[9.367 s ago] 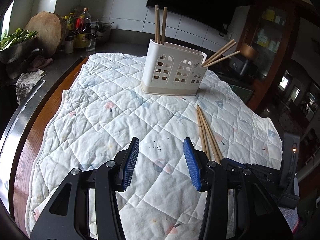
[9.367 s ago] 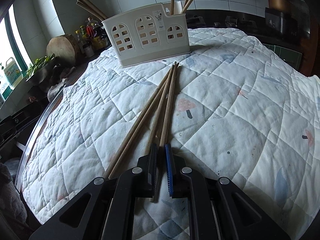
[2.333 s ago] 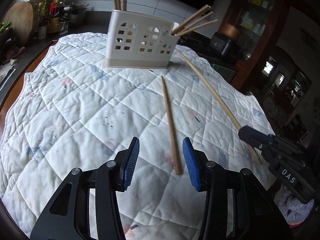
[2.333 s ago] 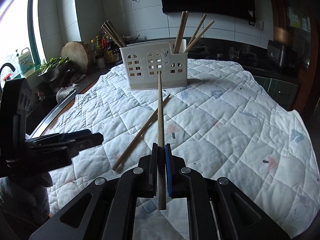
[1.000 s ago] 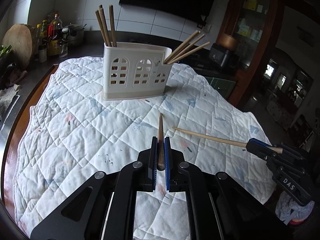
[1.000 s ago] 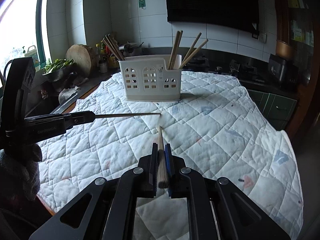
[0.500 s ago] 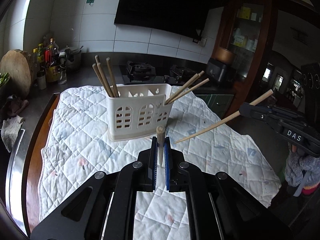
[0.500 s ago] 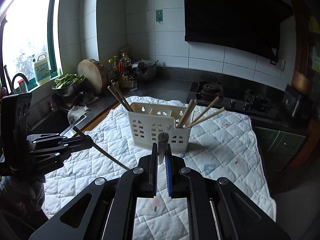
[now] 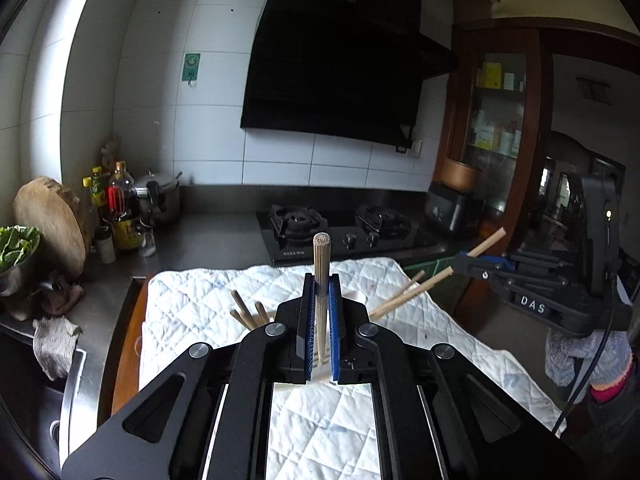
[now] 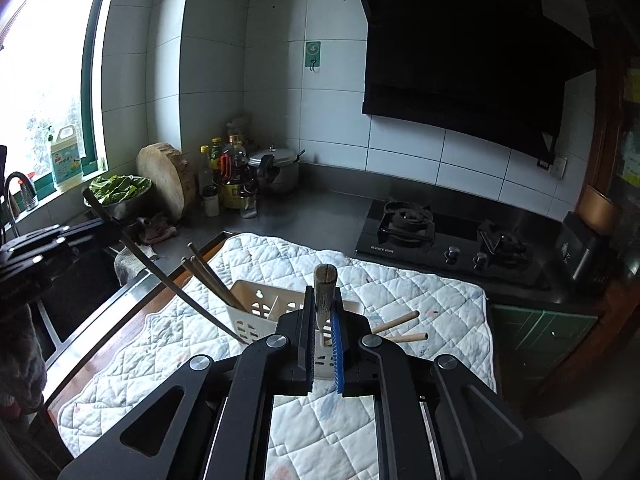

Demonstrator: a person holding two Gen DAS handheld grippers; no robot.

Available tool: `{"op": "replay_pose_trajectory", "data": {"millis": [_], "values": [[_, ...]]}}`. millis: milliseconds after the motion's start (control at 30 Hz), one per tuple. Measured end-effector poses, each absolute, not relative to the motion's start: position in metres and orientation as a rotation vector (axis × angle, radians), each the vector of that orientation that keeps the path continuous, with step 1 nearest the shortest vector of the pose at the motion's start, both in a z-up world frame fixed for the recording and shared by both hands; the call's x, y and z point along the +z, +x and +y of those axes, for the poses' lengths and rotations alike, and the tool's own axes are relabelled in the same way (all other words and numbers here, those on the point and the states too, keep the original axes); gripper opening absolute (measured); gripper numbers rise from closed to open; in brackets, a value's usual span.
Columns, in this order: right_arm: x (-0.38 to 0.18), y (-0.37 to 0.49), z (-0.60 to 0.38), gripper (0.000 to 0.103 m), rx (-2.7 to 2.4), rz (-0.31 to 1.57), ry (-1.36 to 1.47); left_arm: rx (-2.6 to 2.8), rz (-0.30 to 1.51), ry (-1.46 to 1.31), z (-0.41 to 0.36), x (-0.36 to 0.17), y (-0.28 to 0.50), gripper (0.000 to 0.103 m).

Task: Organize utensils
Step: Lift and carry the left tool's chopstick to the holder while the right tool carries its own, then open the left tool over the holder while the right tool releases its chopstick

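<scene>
Both sets of jaws are clamped, your left gripper (image 9: 319,322) and right gripper (image 10: 322,340) each pinching one chopstick above the holder (image 10: 256,312) on the quilted surface. Lowered together, the sticks could cross, or miss a compartment.

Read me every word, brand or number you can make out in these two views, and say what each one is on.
"DAS": white letters on the right gripper.
Range hood: small brand text, too blurred to read.
Gas hob: front label, too small to read.
Jug on the windowsill: label unreadable.
Green wall sign: symbol only, no legible words.
</scene>
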State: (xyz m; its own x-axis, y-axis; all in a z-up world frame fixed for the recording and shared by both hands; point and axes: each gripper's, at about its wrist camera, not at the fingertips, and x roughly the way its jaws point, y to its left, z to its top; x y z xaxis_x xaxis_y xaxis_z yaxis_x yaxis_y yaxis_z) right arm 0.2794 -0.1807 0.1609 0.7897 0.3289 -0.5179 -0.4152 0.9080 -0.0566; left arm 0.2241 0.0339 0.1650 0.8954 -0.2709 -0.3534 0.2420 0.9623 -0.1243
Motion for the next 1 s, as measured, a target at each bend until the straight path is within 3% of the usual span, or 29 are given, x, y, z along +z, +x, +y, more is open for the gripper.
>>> {"op": "replay_pose_trajectory", "data": {"millis": [400, 1000], "values": [[0.135, 0.334, -0.174, 0.007, 0.345, 0.652, -0.252, -0.169, 0.367, -0.154, 0.058, 0.162, 0.272, 0.005], [0.102, 0.363, -0.162, 0.008, 0.372, 0.751, -0.242, -0.174, 0.53, -0.157, 0.058, 0.113, 0.319, 0.006]]}}
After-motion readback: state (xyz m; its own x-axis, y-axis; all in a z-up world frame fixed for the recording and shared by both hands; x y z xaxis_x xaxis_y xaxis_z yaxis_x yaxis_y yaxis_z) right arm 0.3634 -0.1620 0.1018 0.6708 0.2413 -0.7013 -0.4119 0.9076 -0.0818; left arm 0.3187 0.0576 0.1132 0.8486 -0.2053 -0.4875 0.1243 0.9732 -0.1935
